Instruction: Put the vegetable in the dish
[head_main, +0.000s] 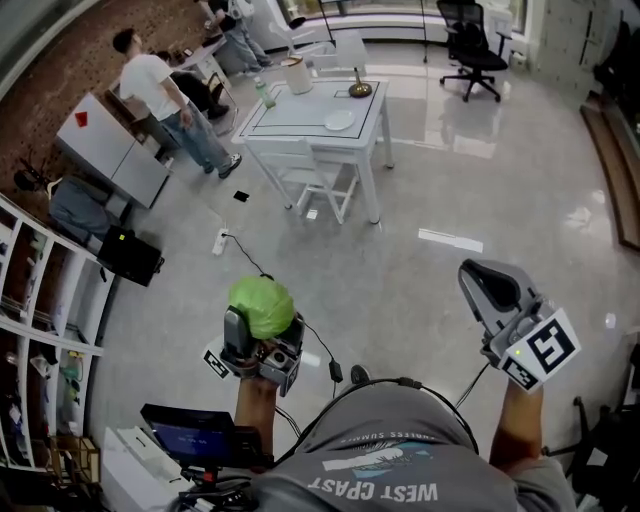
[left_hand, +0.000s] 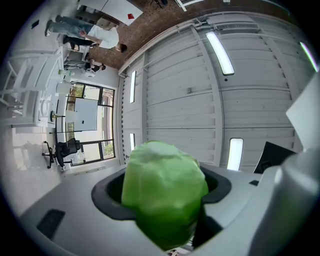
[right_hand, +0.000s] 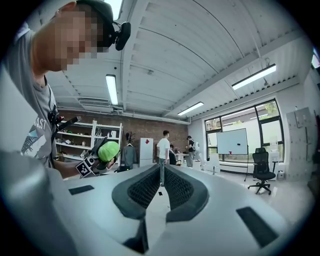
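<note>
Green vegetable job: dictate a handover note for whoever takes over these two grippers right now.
Left gripper: shut on the green vegetable, tilted upward, close to the body.
Right gripper: jaws together, nothing in them.
White plate: on the white table across the room, probably the dish meant.
Done: the vegetable is picked up.
Left to do: carry it to the table and set it in the plate.

The vegetable (left_hand: 165, 192) masks the jaw faces around it; the distant dish (head_main: 338, 120) is barely discernible
</note>
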